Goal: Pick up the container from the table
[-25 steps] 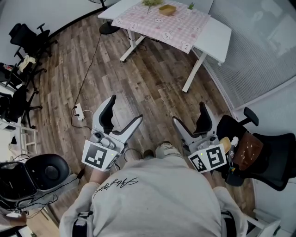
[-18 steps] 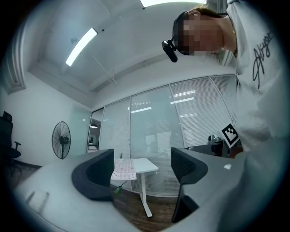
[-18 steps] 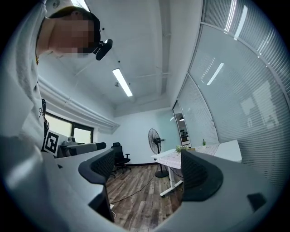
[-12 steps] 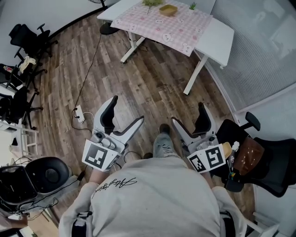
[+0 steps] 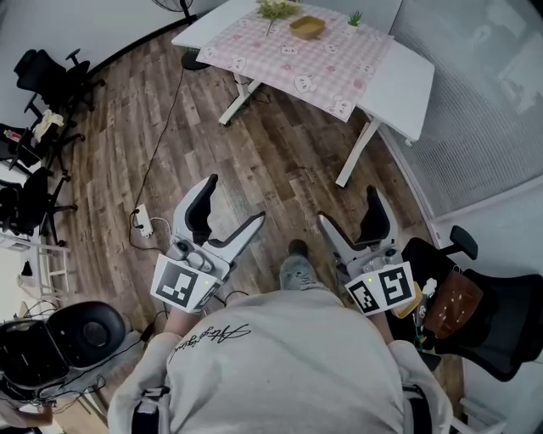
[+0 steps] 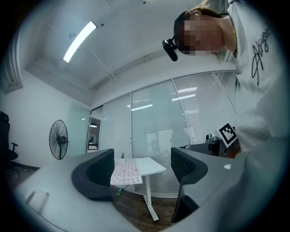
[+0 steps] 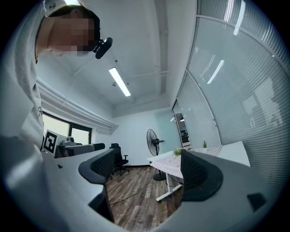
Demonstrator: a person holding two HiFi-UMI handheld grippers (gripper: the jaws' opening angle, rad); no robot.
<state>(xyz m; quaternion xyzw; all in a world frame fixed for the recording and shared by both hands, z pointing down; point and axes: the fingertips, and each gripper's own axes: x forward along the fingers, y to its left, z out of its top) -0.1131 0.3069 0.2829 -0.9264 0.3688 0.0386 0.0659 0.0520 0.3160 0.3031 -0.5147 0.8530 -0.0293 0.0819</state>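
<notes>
The container point(image 5: 307, 27) is a shallow tan tray on the pink checked cloth point(image 5: 293, 52) of a white table point(image 5: 404, 81), far ahead at the top of the head view. Both grippers are held low near my body, well short of the table. My left gripper point(image 5: 231, 202) is open and empty, and so is my right gripper point(image 5: 349, 210). In the left gripper view the clothed table point(image 6: 128, 171) shows between the open jaws point(image 6: 141, 170). The right gripper view shows the table point(image 7: 174, 164) past its open jaws point(image 7: 150, 170). The container is too small to make out there.
A leafy plant point(image 5: 276, 8) and a small potted plant point(image 5: 355, 17) stand beside the container. Office chairs point(image 5: 51, 72) line the left; a black chair with a brown bag point(image 5: 450, 292) stands right. A power strip point(image 5: 144, 208) and cable lie on the wood floor. A glass wall runs along the right.
The person has stepped a little toward the table, which now sits lower and fuller in the head view. Both grippers stay open, held the same way.
</notes>
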